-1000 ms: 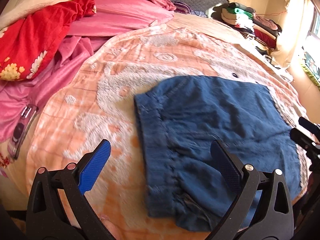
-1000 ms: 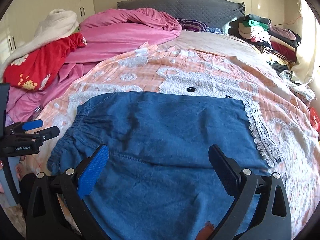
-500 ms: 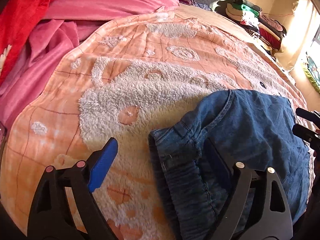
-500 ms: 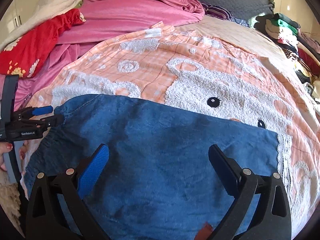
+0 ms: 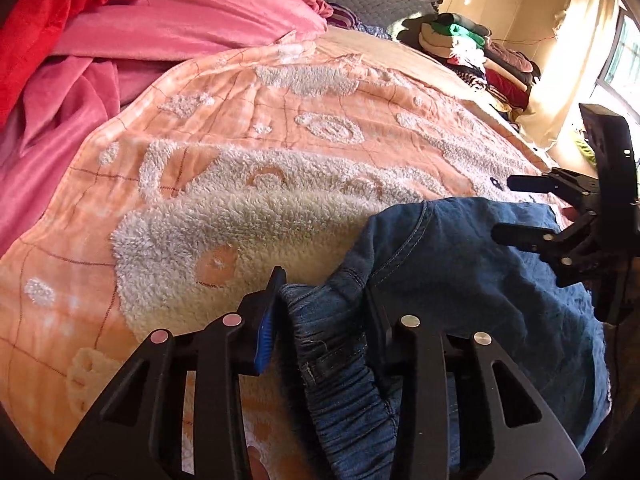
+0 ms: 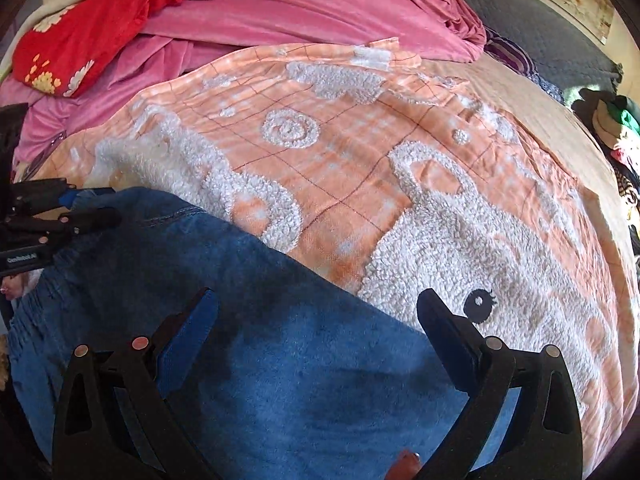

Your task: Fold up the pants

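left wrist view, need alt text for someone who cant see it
The left gripper has its fingers closed around the elastic waistband of blue denim pants on an orange and white fleece blanket. The right gripper hovers open over the pants at right.

Black-framed grippers (image 5: 320,312) — blue ribbed pads (image 6: 188,340) (silver rivets, perhaps pink-tinted).

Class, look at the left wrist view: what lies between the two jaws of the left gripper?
The gathered elastic waistband of the blue denim pants sits bunched between the jaws of the left gripper, over the peach blanket. The left wrist view shows it plainly.
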